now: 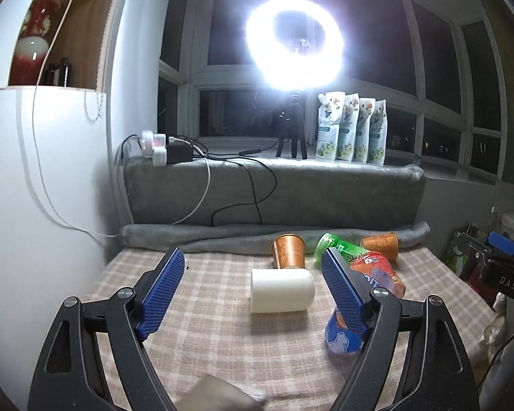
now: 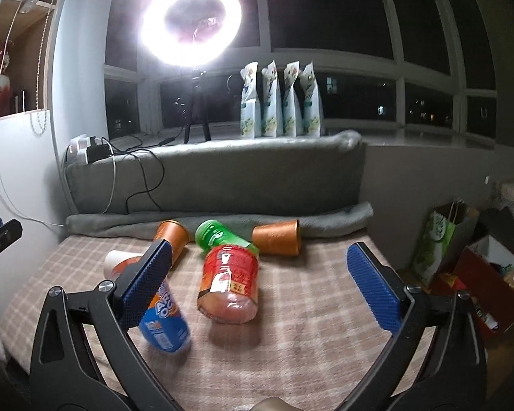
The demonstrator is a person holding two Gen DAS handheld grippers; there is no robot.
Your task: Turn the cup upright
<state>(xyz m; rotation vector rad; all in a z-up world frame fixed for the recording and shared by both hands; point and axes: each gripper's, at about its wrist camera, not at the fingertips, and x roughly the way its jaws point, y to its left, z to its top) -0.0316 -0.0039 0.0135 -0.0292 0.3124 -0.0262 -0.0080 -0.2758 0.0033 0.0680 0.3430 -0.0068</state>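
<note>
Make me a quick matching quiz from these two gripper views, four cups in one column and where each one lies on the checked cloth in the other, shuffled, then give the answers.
Things:
1. white cup
2. red cup
3. green cup
4. blue cup

Places:
A. partly hidden behind the right gripper's left finger
B. between the two copper cups by the grey roll
C. on its side between the left gripper's open fingers
D. centre of the right wrist view, in front of the green one

Pairs: 1-C, 2-D, 3-B, 4-A
</note>
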